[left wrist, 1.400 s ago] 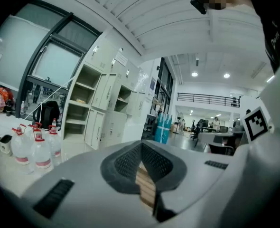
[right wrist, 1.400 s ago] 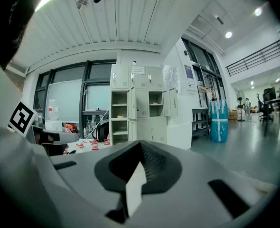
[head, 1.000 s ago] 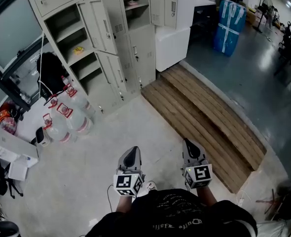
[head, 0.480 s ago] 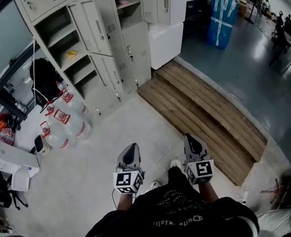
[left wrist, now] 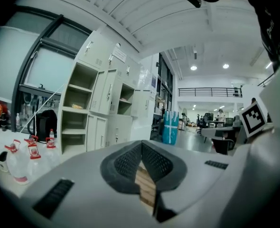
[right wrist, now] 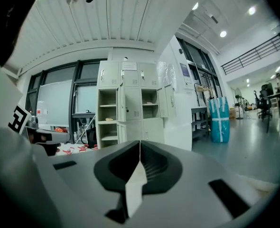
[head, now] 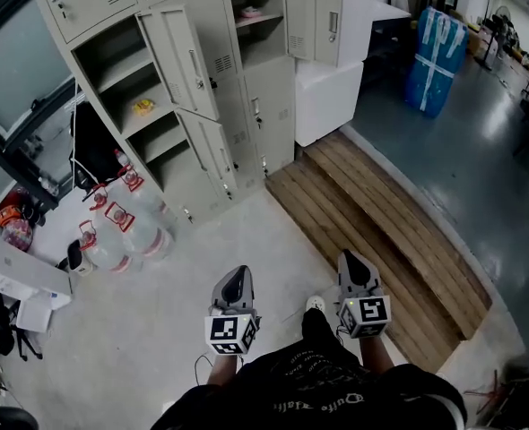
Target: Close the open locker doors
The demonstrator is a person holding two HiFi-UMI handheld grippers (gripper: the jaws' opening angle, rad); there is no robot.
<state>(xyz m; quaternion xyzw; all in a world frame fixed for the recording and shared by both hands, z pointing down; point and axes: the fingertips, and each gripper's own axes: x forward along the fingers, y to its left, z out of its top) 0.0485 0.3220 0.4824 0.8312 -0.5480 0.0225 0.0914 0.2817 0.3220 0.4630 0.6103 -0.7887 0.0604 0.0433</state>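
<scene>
The left gripper (head: 237, 280) and right gripper (head: 351, 265) sit low in the frame, jaws together and empty. The open locker doors (head: 189, 59) stand at upper left, well apart from them. Best to step closer first, then push each door near its free edge with the closed tips.

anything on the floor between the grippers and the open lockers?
Head view: bare concrete floor from the left gripper and right gripper up to the lockers. Water jugs sit left of that path, wooden platform right.
</scene>
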